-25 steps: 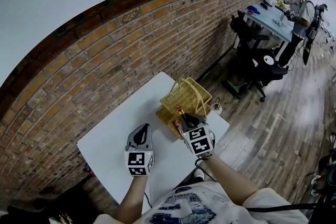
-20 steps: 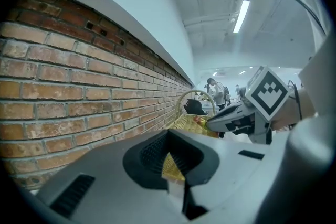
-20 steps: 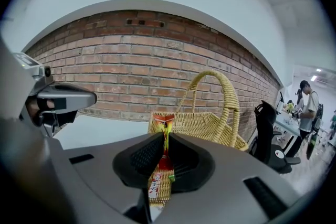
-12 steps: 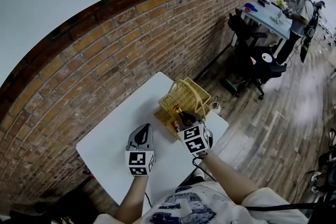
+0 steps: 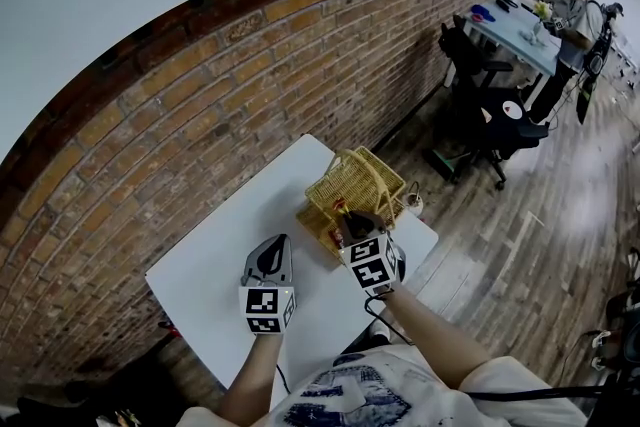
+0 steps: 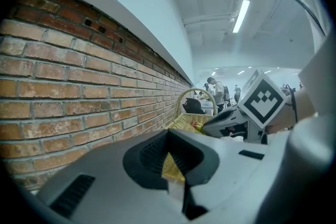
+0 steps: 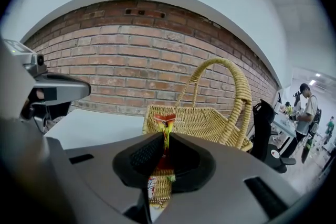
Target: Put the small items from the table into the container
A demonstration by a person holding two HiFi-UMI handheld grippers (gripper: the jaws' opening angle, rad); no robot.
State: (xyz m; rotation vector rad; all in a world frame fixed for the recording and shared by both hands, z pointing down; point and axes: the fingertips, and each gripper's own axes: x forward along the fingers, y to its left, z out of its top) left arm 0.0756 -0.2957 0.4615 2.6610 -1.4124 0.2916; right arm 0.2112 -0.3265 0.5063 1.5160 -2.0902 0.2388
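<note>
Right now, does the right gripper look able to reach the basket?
Probably yes: the right gripper, shut on a packet, faces the basket close ahead; nothing stands between, only the handle arches over it.

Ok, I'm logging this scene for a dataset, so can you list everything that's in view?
table: one, white, against the brick wall
wicker basket: one, straw yellow, hoop handle, at the table's far right end
snack packet: one, red and orange, in the right gripper, in front of the basket
small object: one, pale, by the basket at the table's edge, too small to identify
office chairs: at least two, black, on the wooden floor
desk: one, light, far right
people: at least two, at that desk
left gripper: grey, over the table, holding nothing
right gripper: grey, shut on the packet
</note>
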